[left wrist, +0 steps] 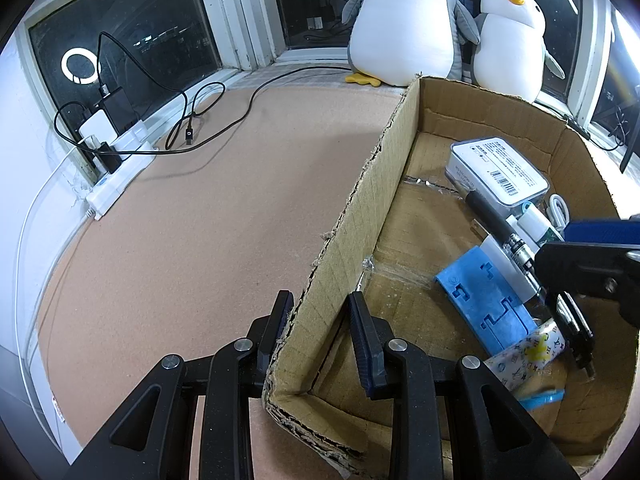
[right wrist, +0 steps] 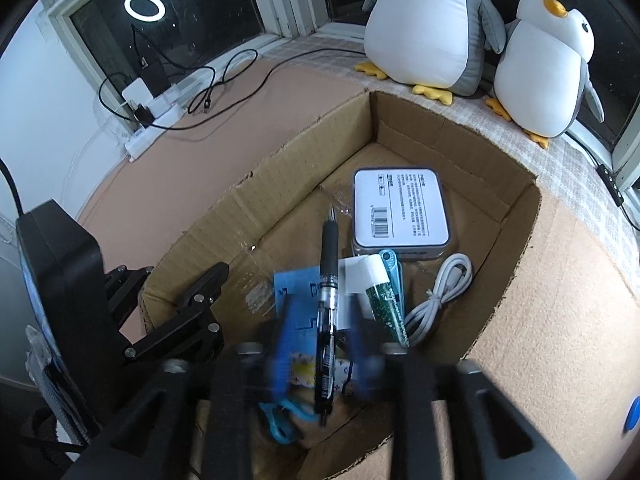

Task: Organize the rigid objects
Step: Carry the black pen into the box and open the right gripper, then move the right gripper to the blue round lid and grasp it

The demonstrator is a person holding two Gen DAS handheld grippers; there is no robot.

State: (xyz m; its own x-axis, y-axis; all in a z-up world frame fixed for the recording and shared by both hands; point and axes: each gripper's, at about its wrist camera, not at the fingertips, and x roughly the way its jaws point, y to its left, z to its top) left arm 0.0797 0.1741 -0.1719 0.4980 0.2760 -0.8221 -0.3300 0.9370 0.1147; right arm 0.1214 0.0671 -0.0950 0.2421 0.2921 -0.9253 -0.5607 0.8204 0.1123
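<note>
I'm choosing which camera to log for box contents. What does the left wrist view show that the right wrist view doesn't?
Only the left wrist view: the left tongs clamped on the cardboard box wall.

Only the right wrist view: the white cable coil in full, and the right tongs open around the pen.

Both: the white tin, blue plastic piece, green-and-white tube and two plush penguins.

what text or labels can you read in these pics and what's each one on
No text can be read.
White case in the cardboard box: printed lines and a barcode, too small to read.
Patterned item: monogram-style marks, too blurred.
Pen: barrel print, too blurred.
</note>
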